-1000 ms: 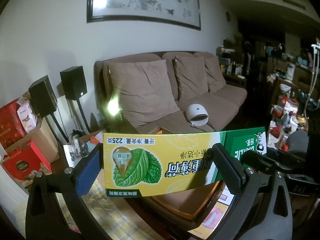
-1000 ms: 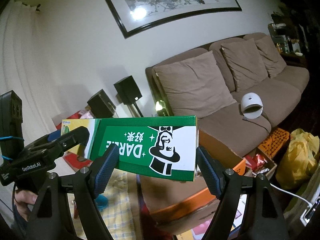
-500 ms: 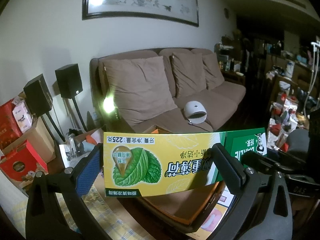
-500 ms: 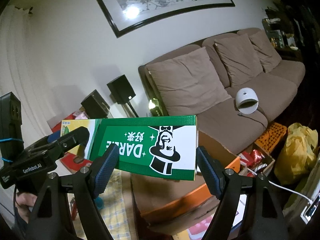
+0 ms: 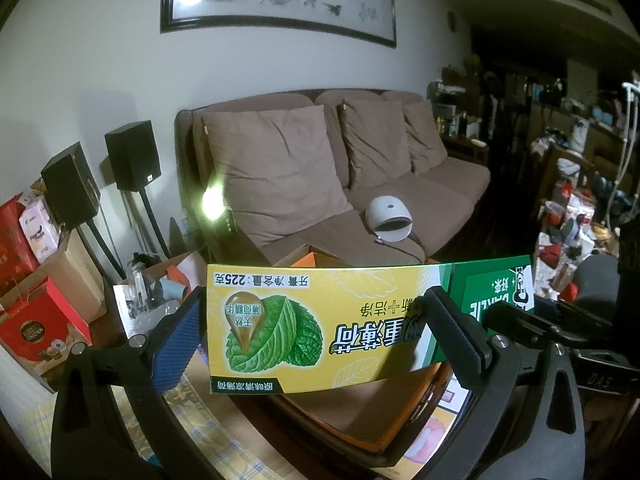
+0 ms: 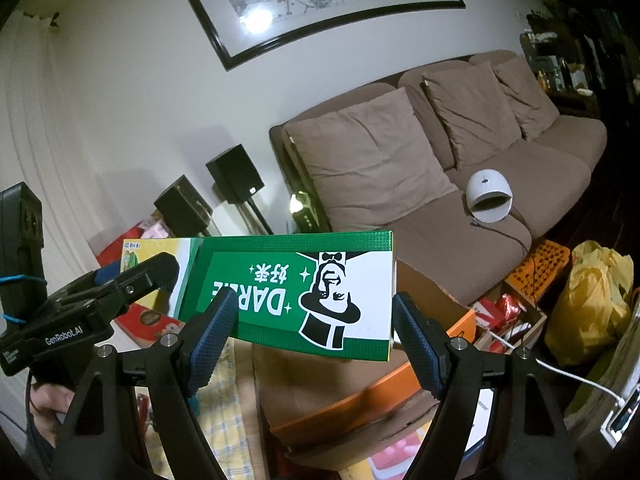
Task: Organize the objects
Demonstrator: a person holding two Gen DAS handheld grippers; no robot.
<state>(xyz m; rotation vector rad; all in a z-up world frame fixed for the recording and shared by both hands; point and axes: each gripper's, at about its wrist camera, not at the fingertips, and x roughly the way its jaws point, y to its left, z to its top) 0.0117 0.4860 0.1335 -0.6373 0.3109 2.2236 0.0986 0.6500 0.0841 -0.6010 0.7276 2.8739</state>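
The box (image 5: 320,320) hangs in the air, long side level and print upside down, stretched across both views. It is yellow at 1 end and green at the other.

The left hand-held gripper (image 5: 316,300) is spread wide. Its blue left pad (image 5: 176,344) sits right at the yellow end and its other finger crosses in front of the box face, so there is no clamp across the box.

The right hand-held gripper (image 6: 314,300) mirrors it, jaws wide. Its right pad (image 6: 416,344) is at the green-and-white end and its left finger stands in front of the lettering. Whether those 2 outer pads actually press the ends, I can't tell.

Below the box sits an open carton (image 6: 360,380) with an orange edge, and behind it the brown sofa (image 5: 400,200) with a white dome (image 5: 390,220) on the seat. 2 black speakers (image 5: 132,156) stand to the left. A hand (image 6: 52,400) grips the left handle low in the right view.
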